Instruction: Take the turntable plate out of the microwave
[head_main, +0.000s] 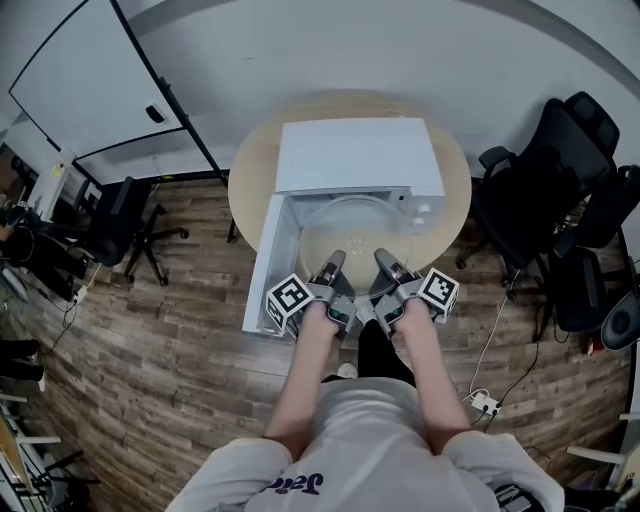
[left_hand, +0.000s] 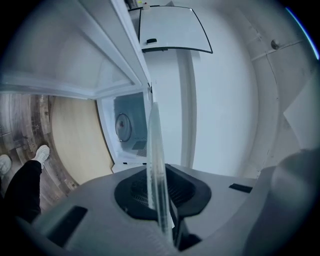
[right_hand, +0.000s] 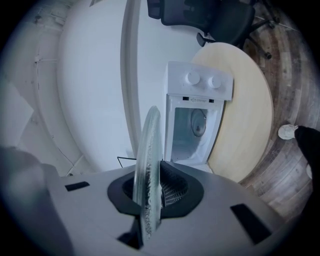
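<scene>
The clear glass turntable plate hangs level outside the open front of the white microwave, held by its near rim from both sides. My left gripper is shut on the rim's left part and my right gripper is shut on its right part. In the left gripper view the plate shows edge-on, a thin upright sliver pinched between the black pads of the left gripper. In the right gripper view the plate stands edge-on in the right gripper. The microwave's cavity lies beyond the plate.
The microwave sits on a round wooden table, its door swung open to the left past the table's edge. Black office chairs crowd the right, another chair stands at the left. A power strip lies on the wood floor.
</scene>
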